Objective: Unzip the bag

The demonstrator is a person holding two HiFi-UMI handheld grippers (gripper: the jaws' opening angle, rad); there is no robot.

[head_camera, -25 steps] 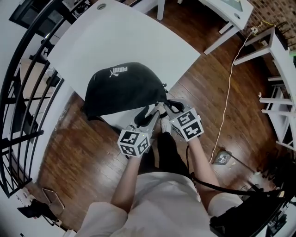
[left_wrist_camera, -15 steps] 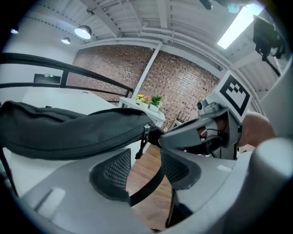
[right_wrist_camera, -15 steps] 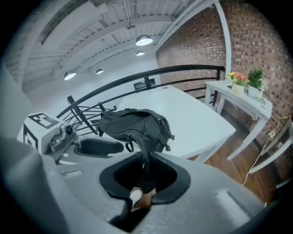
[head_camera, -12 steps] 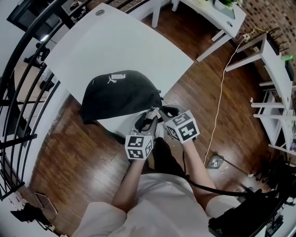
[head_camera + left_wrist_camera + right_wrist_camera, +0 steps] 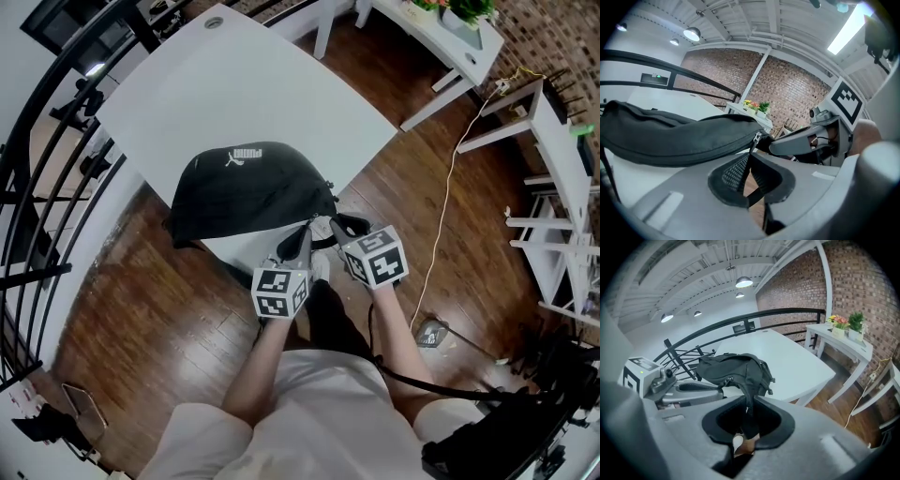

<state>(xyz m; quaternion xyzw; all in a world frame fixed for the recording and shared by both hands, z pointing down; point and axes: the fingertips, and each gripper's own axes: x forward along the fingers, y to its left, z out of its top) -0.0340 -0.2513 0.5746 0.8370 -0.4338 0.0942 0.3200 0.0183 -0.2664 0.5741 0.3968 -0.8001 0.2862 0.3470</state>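
A black bag point(image 5: 248, 187) with a white logo lies on the white table point(image 5: 262, 94), near its front corner. My left gripper point(image 5: 305, 236) reaches the bag's near end. In the left gripper view its jaws point(image 5: 749, 157) have just been closing and now stand shut on the zipper pull point(image 5: 756, 138) at the end of the bag point(image 5: 670, 140). My right gripper point(image 5: 335, 225) sits just beside it, at the bag's right end. In the right gripper view it point(image 5: 750, 404) is shut on a black strap that hangs from the bag point(image 5: 733, 369).
The bag lies near the table's front edge, with wooden floor below. A white desk point(image 5: 450, 28) with plants stands at the top right, a pale cable point(image 5: 450, 197) runs over the floor, and a black railing point(image 5: 56, 216) lines the left. White shelving point(image 5: 562, 141) is at the right.
The left gripper's jaws stood apart at the bag's end before and are now closed there. Both grippers and the bag have barely shifted.
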